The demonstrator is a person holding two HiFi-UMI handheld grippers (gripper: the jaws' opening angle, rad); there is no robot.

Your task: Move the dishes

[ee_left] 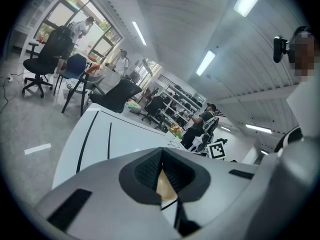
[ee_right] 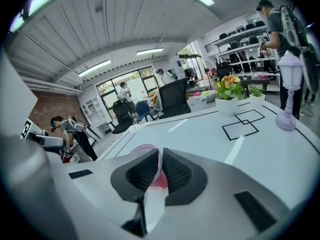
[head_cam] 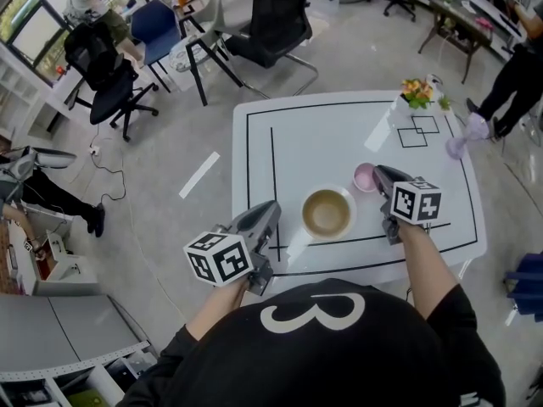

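Note:
A tan bowl (head_cam: 327,212) stands near the front of the white table (head_cam: 339,134). My left gripper (head_cam: 273,212) hovers just left of it and apart from it, fingertips together with nothing held. In the left gripper view its pads (ee_left: 145,171) meet at the tip, and a sliver of the tan bowl (ee_left: 166,184) shows behind them. A small pink bowl (head_cam: 363,176) sits right of the tan one. My right gripper (head_cam: 379,175) is shut on its rim. In the right gripper view the pink bowl (ee_right: 141,149) has its rim pinched between the black pads (ee_right: 177,171).
Black tape lines and two small squares (head_cam: 420,131) mark the table. A flower pot (head_cam: 417,93) and a pale lantern figure (head_cam: 459,145) stand at the far right. Office chairs (head_cam: 271,24) stand beyond the table, and a person (head_cam: 517,66) stands at its far right.

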